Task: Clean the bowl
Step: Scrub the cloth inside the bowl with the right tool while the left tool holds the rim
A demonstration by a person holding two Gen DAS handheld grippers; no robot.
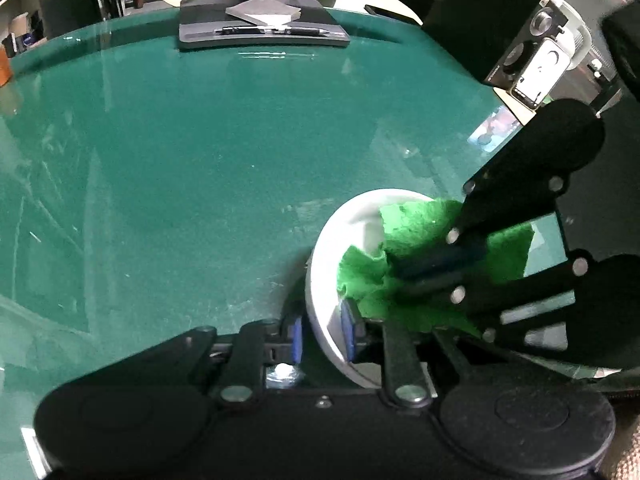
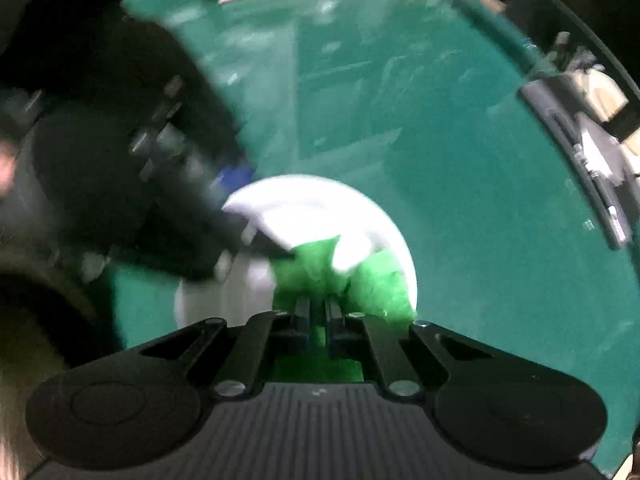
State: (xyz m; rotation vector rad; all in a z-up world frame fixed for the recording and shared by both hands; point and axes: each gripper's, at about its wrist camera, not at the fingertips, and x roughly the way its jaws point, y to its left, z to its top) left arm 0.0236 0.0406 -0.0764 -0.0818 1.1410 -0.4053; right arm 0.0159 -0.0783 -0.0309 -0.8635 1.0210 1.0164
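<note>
Bowl (image 1: pixel 352 220) looks rigid and glossy, prob ceramic or hard plastic, so slippery and likely to skate on the smooth green table (image 1: pixel 200 160) if nobody pins it. Best hold is the rim, and that's exactly where the left gripper (image 1: pixel 324 332) has it: blue pads either side of the near wall, one in, one out, clamped narrow on the edge. It sits near the table's front right in the left wrist view, tipped up a bit toward the cam. Plain white, shallow, round, no pattern; whether there's dirt left I can't tell, esp. w/ the right view blurred. Cloth (image 1: pixel 420 240) is bright green, soft, crumpled, covering most of the inside. Right gripper (image 2: pixel 316 312) is pinched tight on that cloth, pointing steeply down into the bowl. Soft rag will bunch, so press flat while wiping, imo.
</note>
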